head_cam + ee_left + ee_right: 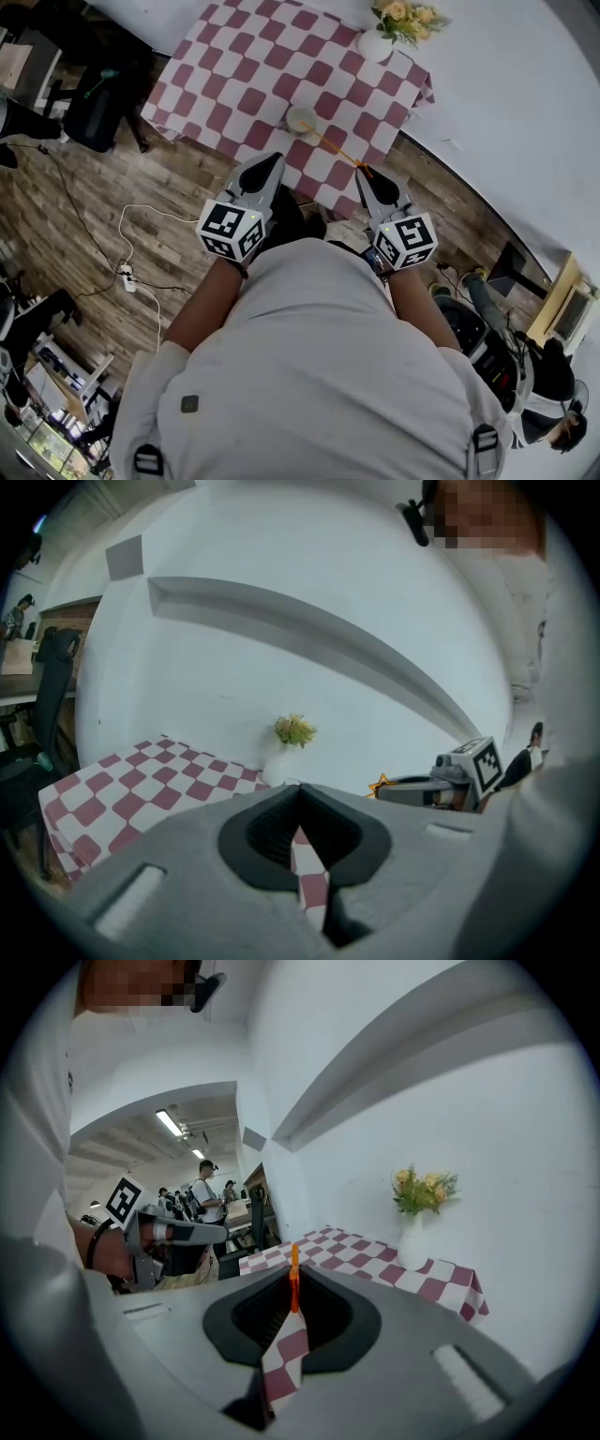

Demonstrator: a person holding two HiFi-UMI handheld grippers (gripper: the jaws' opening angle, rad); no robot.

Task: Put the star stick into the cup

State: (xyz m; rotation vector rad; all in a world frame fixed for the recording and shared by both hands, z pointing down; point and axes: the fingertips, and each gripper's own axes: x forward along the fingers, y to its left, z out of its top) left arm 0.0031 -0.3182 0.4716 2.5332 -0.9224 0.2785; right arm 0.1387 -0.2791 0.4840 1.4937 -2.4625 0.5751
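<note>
Right tool was pinching the star stick near its star end. The free end reached the rim of the cup on the checked desk; I could not tell whether it was inside. Left tool was pressed together and empty.

Judgement: tilt the stick steeper, lower it into the cup's mouth, and release only once it is seated. A sideways nudge might tip the cup.

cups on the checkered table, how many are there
1: a cup on the near half of the checkered table, at the far end of the star stick. The vase of flowers at the far corner is no cup; nothing looks hidden.
</note>
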